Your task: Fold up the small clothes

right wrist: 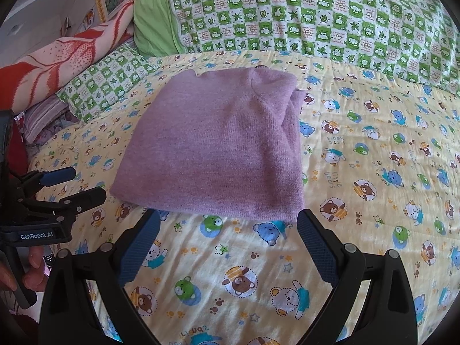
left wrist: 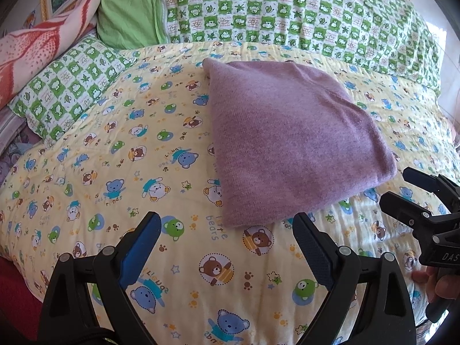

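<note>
One sweater (right wrist: 212, 149) on bear-print quilt (right wrist: 359, 178), mid-bed, already folded into compact rectangle; layered edges at its right side. Left gripper (left wrist: 227, 244) and right gripper (right wrist: 228, 238) both spread wide, empty, just near of its near edge. Fold looks done; maybe final tidy left.

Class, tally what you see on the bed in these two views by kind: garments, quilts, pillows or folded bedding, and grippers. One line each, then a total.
Purple knit garment, folded: 1
Yellow bear-print quilt: 1
Green check bedding: 2, the big roll and the small pillow
Red-and-white blanket: 1
Grippers: 2, left gripper and right gripper, both open
Total: 7
</note>
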The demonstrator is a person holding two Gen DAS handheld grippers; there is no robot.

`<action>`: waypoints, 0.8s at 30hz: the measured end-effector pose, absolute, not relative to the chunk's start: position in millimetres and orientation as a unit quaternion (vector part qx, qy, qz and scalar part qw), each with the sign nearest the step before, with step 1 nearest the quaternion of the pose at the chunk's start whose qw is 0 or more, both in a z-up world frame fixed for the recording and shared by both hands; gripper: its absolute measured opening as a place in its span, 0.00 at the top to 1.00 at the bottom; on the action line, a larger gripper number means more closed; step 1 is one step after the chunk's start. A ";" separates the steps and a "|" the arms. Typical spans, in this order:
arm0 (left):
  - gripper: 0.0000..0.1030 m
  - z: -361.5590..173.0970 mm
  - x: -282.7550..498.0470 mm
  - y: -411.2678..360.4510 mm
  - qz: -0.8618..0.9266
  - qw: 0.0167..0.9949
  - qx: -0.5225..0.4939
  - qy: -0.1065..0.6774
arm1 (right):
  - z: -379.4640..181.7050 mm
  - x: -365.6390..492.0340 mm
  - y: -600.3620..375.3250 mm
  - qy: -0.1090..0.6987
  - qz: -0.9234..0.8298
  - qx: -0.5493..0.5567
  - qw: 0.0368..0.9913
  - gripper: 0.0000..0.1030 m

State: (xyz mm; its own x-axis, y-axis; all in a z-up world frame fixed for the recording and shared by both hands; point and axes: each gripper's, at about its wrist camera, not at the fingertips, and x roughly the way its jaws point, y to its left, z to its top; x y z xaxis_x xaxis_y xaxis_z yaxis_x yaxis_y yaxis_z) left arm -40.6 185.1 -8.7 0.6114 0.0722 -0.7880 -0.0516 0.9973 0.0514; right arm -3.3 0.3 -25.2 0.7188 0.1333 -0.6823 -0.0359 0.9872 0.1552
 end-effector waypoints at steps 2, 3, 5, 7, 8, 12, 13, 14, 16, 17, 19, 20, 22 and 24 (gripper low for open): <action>0.09 -8.0 -40.7 185.1 0.034 0.898 0.011 0.439 | -23.9 -4.0 1.7 0.371 0.045 0.066 0.925 0.07; 0.09 -7.7 -40.8 185.3 0.034 0.898 0.011 0.438 | -23.4 -4.1 2.8 0.371 0.045 0.066 0.925 0.07; 0.09 -7.1 -41.1 185.2 0.034 0.899 0.011 0.437 | -24.0 -4.5 3.8 0.371 0.044 0.068 0.925 0.07; 0.09 -6.8 -41.4 185.4 0.034 0.899 0.009 0.437 | -23.8 -4.9 4.7 0.370 0.043 0.068 0.925 0.07; 0.09 -6.8 -41.1 185.6 0.034 0.899 0.009 0.437 | -24.1 -4.7 3.7 0.370 0.043 0.069 0.925 0.07; 0.09 -6.4 -41.7 184.7 0.034 0.898 0.010 0.438 | -24.5 -4.3 1.7 0.371 0.043 0.068 0.925 0.07; 0.09 -6.4 -42.0 184.2 0.033 0.899 0.010 0.438 | -24.2 -4.5 3.0 0.371 0.043 0.069 0.925 0.07; 0.09 -6.1 -42.0 184.2 0.033 0.899 0.010 0.437 | -24.3 -4.3 2.0 0.370 0.043 0.069 0.925 0.07; 0.09 -6.2 -42.3 184.1 0.033 0.898 0.009 0.438 | -23.8 -4.4 3.2 0.370 0.042 0.071 0.925 0.07; 0.09 -6.2 -42.0 184.2 0.032 0.898 0.009 0.438 | -23.9 -4.3 2.4 0.370 0.042 0.071 0.925 0.07; 0.09 -5.8 -42.0 184.5 0.032 0.898 0.008 0.438 | -23.5 -4.5 2.6 0.370 0.041 0.072 0.926 0.07; 0.09 -5.5 -41.8 184.3 0.031 0.898 0.008 0.438 | -23.6 -4.1 1.5 0.370 0.040 0.073 0.925 0.07; 0.09 -5.7 -40.9 184.5 0.031 0.898 0.008 0.438 | -23.0 -4.0 1.8 0.369 0.040 0.075 0.925 0.07; 0.09 -5.7 -40.6 184.6 0.029 0.898 0.007 0.439 | -22.7 -3.9 2.3 0.369 0.039 0.073 0.926 0.07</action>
